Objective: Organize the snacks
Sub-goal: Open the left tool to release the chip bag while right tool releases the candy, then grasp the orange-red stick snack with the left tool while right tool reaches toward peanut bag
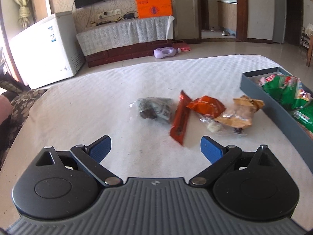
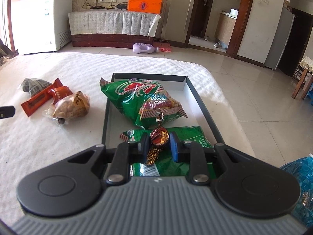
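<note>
Right gripper point(image 2: 158, 145) pinches a red-gold candy point(image 2: 158, 135) over the tray point(image 2: 203, 105), above the green packets point(image 2: 144, 99); release it low. Left gripper point(image 1: 156, 146), open, should close squarely around the orange bar point(image 1: 179, 121) at one o'clock.

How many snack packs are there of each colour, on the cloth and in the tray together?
Green: 2, bag and bag, both in the tray
Orange: 2, bar, packet
Grey: 1
Tan: 1
Red candy: 1
Total: 7
</note>
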A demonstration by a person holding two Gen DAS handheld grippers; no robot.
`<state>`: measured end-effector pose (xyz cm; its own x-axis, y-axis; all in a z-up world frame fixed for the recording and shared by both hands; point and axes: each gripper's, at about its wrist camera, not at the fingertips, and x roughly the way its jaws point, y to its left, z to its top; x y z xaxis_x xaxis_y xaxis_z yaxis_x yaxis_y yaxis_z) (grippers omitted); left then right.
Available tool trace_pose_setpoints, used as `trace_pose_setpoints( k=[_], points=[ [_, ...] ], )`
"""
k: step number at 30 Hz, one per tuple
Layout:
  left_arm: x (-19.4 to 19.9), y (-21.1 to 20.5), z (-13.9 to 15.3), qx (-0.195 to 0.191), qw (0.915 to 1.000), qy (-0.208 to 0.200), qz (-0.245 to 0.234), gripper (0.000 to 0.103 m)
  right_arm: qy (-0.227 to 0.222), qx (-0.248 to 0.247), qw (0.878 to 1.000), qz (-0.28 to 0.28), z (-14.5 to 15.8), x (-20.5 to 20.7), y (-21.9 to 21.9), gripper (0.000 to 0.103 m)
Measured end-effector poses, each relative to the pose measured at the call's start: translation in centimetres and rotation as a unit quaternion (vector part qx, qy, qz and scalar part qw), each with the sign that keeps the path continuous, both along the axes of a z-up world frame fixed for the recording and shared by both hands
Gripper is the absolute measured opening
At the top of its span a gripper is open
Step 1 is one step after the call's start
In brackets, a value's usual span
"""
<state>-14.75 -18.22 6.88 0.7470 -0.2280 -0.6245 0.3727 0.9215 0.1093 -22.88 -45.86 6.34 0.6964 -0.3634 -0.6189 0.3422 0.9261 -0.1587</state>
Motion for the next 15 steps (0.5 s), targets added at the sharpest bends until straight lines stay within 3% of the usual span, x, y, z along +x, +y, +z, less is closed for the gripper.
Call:
trace_pose_setpoints(
  k=[2, 6, 15],
  points=[
    [0.8, 1.1, 0.0, -0.014, 0.9998, 0.006, 0.015, 0.100, -0.005, 0.004, 1.000, -0.005, 0.3, -0.3, -0.2, 0.029],
    [1.9, 3.0, 0.1, -0.038, 0.9988, 0.009, 0.028, 0.100, -0.027, 0.012, 1.000, -0.006, 1.0, -1.1, -0.4, 0.050],
    [2.3, 0.4, -2.1, -0.033, 0.9987, 0.021, -0.032, 0.096, -0.047, 0.006, 0.999, 0.000, 1.8, -2.0, -0.5, 0.052]
  ],
)
